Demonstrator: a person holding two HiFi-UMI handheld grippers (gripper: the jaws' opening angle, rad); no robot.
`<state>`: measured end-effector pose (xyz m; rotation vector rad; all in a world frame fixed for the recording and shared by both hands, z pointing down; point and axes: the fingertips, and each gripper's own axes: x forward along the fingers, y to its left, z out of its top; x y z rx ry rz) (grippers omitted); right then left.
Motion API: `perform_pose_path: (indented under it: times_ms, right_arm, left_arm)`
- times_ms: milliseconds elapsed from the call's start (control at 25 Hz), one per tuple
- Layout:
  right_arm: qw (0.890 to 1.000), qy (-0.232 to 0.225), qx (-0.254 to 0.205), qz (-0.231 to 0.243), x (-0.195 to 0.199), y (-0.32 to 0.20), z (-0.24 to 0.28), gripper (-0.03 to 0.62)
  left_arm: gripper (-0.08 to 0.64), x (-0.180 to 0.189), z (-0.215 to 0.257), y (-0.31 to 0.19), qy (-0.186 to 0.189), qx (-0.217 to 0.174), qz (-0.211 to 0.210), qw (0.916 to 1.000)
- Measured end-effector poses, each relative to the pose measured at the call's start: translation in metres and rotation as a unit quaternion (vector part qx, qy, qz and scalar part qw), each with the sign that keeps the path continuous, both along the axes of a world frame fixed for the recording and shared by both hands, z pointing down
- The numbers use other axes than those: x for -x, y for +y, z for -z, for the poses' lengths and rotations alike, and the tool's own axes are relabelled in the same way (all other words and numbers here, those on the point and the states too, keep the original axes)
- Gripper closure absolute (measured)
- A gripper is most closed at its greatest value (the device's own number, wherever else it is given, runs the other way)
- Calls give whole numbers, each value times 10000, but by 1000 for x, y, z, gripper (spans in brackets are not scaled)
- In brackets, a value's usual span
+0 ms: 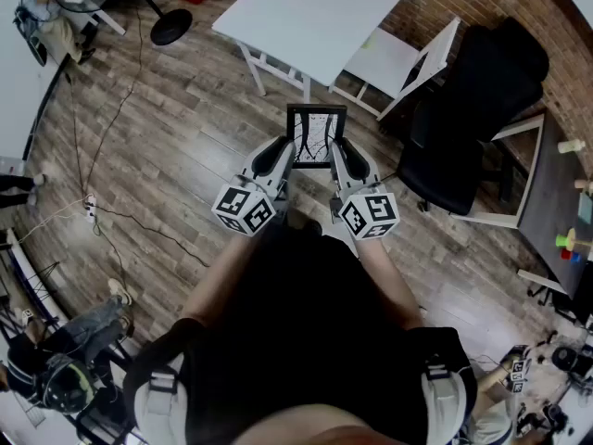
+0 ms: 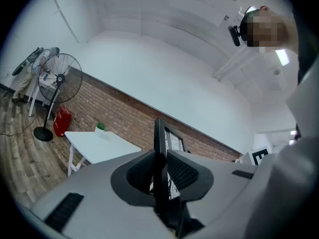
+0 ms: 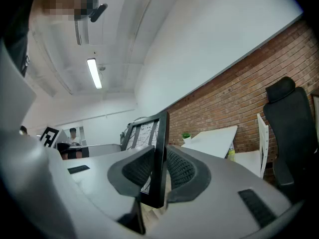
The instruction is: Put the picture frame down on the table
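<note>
A black picture frame (image 1: 316, 135) with a white, black-lined print hangs in the air over the wooden floor, short of the white table (image 1: 315, 19). My left gripper (image 1: 286, 152) is shut on its left edge, my right gripper (image 1: 337, 154) on its right edge. In the left gripper view the frame (image 2: 160, 158) stands edge-on between the ribbed pads. The right gripper view shows the frame (image 3: 158, 148) clamped the same way, its print facing left. The table (image 2: 102, 143) carries a small green plant (image 2: 100, 127).
A white chair (image 1: 405, 60) stands at the table's right, and a black office chair (image 1: 473, 109) beside it. A dark desk (image 1: 556, 202) with small objects lies far right. A standing fan (image 2: 59, 78) and a red canister (image 2: 62, 121) are at the left; cables cross the floor (image 1: 120, 211).
</note>
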<state>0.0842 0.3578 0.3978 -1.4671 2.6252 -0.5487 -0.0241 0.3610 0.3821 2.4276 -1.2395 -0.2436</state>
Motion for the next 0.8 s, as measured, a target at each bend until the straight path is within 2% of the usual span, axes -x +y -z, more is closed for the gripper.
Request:
perform_pose_path:
  times_ms: [800]
  right_arm:
    - [9997,-132,107,-183,23,-47,-3,522]
  left_arm:
    - [485,23,-3,-52,38,112,-179,9998]
